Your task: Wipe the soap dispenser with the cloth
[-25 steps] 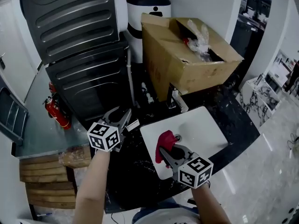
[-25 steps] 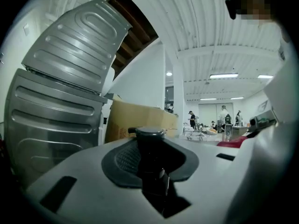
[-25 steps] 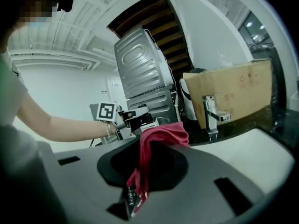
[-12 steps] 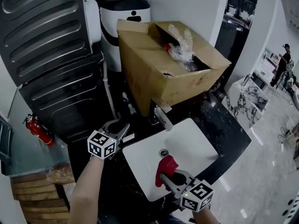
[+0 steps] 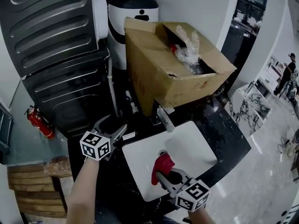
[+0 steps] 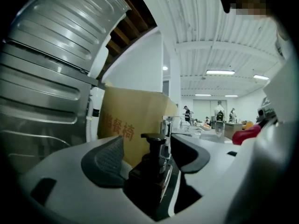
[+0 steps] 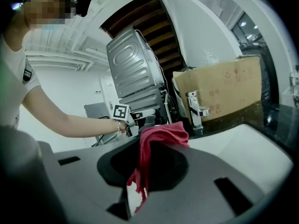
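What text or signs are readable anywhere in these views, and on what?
"餐椅": red print on the side of the cardboard box, left gripper view; the character before it is not legible.
Faint printed symbols on the same box, right gripper view: too blurred to read.
Black emblem on the white appliance behind the box: too small, no letters legible.

I log: cloth (image 5: 162,166) red; soap dispenser (image 6: 150,171) black; basin (image 5: 196,146) white; cardboard box (image 5: 159,73) brown; counter (image 5: 233,125) black, pale-veined.
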`<state>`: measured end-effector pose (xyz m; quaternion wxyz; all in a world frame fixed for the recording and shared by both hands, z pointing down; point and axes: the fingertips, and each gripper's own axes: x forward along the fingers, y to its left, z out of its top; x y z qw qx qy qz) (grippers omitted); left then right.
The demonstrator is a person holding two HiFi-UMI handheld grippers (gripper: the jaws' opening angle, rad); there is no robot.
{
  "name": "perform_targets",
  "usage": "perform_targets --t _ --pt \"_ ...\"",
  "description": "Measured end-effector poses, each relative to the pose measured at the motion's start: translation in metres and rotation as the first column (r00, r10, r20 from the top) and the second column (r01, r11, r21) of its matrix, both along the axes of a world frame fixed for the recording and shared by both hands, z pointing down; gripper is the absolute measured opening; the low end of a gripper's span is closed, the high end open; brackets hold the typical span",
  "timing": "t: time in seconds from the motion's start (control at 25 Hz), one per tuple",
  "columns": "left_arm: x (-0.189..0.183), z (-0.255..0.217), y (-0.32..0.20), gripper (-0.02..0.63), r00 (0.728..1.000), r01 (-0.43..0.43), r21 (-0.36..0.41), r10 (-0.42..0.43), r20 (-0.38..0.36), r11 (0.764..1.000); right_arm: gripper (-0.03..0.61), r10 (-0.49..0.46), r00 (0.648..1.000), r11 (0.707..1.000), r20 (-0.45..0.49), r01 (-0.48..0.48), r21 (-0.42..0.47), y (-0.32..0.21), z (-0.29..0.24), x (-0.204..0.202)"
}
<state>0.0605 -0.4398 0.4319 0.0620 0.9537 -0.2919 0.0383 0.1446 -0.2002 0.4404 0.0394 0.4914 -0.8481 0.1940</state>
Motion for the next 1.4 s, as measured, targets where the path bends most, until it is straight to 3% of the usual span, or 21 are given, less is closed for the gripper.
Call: perform_targets --t 0.16,0.32,0.56,0.6,0.68,0.88,1.04,1.4 --pt "-0.042 -0.027 0.041 0.310 0.987 0.132 0.043 -0.127 -0.099 0.990 0.051 -0.012 1.000 0.999 -0.007 0.013 0.045 -0.004 -0.013 0.006" --pt "-0.068 -0.041 0.099 0.310 0.972 0.230 0.097 -0.224 -0.066 0.968 0.051 -0.035 0.999 0.993 -0.041 0.040 0.115 -0.008 -0.031 0.014" --pt "-0.093 -0.049 0.176 0.303 0.891 0.453 0.145 -0.453 -0.034 0.880 0.049 -0.096 0.981 0.965 -0.171 0.133 0.226 -0.007 -0.059 0.017" --pt "-0.093 -0.050 0.186 0.266 0.873 0.484 0.162 -0.488 -0.020 0.860 0.049 -0.094 0.978 0.961 -0.185 0.138 0.241 -0.008 -0.061 0.017" --pt "-0.094 -0.056 0.204 0.014 0.838 0.538 0.196 -0.546 -0.017 0.820 0.049 -0.071 0.976 0.953 -0.207 0.127 0.273 -0.008 -0.064 0.020" --pt "-0.089 -0.078 0.240 0.012 0.811 0.576 0.252 -0.583 -0.053 0.778 0.049 0.008 0.971 0.935 -0.241 0.079 0.346 0.004 -0.079 0.027" --pt "-0.093 -0.100 0.261 0.012 0.806 0.589 0.252 -0.581 -0.114 0.768 0.049 0.069 0.963 0.917 -0.259 0.041 0.396 0.025 -0.097 0.031" --pt "-0.089 -0.127 0.319 0.012 0.851 0.522 0.324 -0.507 -0.135 0.789 0.049 0.173 0.948 0.881 -0.268 -0.028 0.472 0.096 -0.129 0.021"
